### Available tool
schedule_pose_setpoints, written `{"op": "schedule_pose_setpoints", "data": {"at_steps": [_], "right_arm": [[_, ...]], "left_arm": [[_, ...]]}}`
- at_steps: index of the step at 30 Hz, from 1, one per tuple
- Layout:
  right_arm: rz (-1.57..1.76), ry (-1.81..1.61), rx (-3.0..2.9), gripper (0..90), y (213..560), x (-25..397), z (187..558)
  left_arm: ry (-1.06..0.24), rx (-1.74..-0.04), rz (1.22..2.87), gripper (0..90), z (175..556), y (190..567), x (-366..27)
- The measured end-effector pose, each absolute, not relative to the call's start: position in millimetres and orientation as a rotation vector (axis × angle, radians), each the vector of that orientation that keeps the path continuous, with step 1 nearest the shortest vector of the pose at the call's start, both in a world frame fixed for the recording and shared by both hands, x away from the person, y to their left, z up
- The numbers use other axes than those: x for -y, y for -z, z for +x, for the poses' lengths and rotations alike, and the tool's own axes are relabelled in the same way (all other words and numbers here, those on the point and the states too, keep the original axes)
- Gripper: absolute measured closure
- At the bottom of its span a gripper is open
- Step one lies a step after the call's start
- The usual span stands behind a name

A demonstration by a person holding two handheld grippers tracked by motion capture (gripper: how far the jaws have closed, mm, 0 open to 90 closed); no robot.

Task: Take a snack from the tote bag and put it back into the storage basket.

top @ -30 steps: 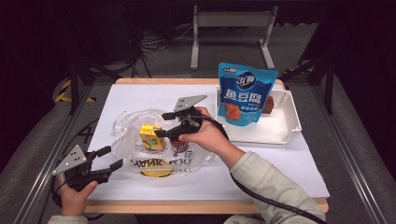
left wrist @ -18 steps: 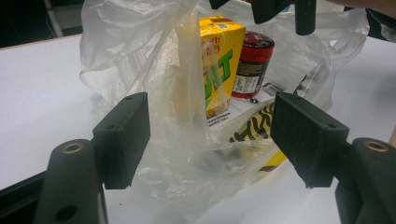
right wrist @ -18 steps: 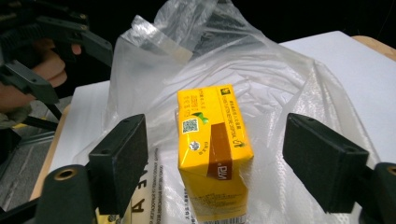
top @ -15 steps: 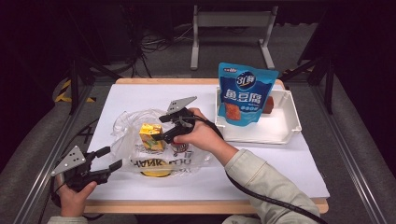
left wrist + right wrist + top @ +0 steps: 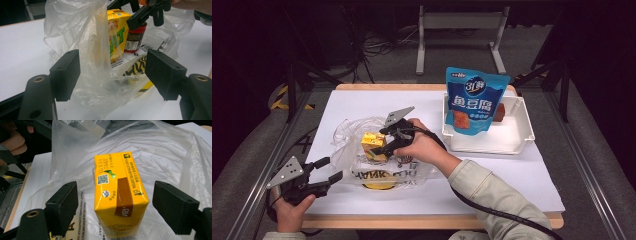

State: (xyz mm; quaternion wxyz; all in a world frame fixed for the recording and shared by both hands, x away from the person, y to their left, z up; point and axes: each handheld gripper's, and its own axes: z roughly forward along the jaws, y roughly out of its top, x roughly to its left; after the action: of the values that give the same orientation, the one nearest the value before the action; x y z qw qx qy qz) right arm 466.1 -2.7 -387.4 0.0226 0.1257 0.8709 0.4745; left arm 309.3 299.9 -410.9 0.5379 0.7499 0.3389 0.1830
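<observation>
Now right claw [image 5: 113, 202] open, straddling yellow carton [image 5: 117, 195]

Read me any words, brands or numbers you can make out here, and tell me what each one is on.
"鱼豆腐": large white characters on the blue snack pouch standing in the white tray.
"3" in that pouch's round logo; the rest is too small.
"VITA", partly hidden: green letters on the yellow drink carton.
Carton top: small print and QR code, unreadable.
Plastic bag: black lettering, reversed, unreadable.
Dark jar: label blurred.

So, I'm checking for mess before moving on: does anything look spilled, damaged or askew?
Nothing stands out. The yellow carton stands upright and intact inside the crumpled clear bag, beside a small red-capped bottle. The blue pouch stands in the white tray.
</observation>
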Motion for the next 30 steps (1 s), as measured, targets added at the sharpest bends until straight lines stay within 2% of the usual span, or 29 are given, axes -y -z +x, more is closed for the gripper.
{"op": "schedule_pose_setpoints", "data": {"at_steps": [11, 20, 30], "right_arm": [[0.397, -1.410, -2.706, 29.9, 390.6, -2.1, 465.7], [0.376, -1.346, -2.720, 49.4, 388.4, -2.8, 465.3], [0.331, -1.319, -2.715, 51.2, 386.7, -3.5, 464.3]], "left_arm": [[-0.438, -0.804, 1.784, 29.1, 309.2, 410.9, -300.2], [-0.437, -0.804, 1.784, 29.0, 309.2, 411.0, -300.2], [-0.439, -0.803, 1.785, 28.9, 309.3, 411.0, -300.6]]}}
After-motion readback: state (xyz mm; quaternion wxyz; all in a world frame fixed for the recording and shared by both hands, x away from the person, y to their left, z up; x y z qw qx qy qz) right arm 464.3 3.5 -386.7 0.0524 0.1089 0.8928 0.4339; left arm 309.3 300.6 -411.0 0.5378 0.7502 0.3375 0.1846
